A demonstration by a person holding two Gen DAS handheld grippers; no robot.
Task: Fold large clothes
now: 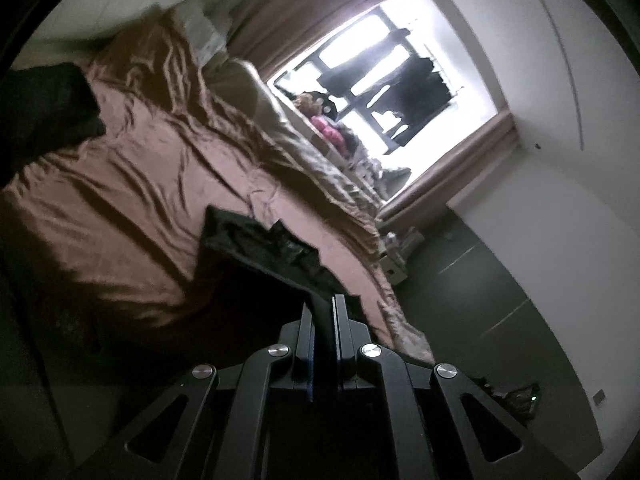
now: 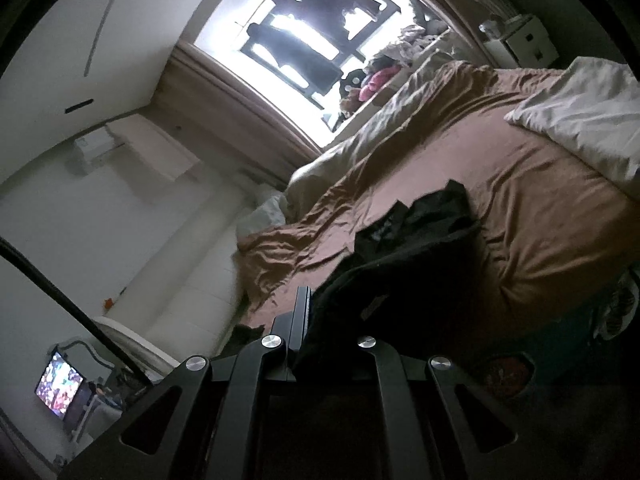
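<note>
Left gripper (image 1: 325, 304): fingers pinching dark garment (image 1: 256, 248).
Right gripper (image 2: 316, 300): likewise.
Advice: lift evenly, clear bed (image 2: 540, 200), keep edge taut.

The black garment (image 2: 420, 248) is crumpled and partly lifted off the brown bed sheet (image 2: 540, 200), its far folds still resting on the sheet near the bed's foot edge. From the left wrist it (image 1: 260, 248) drapes over that edge.
</note>
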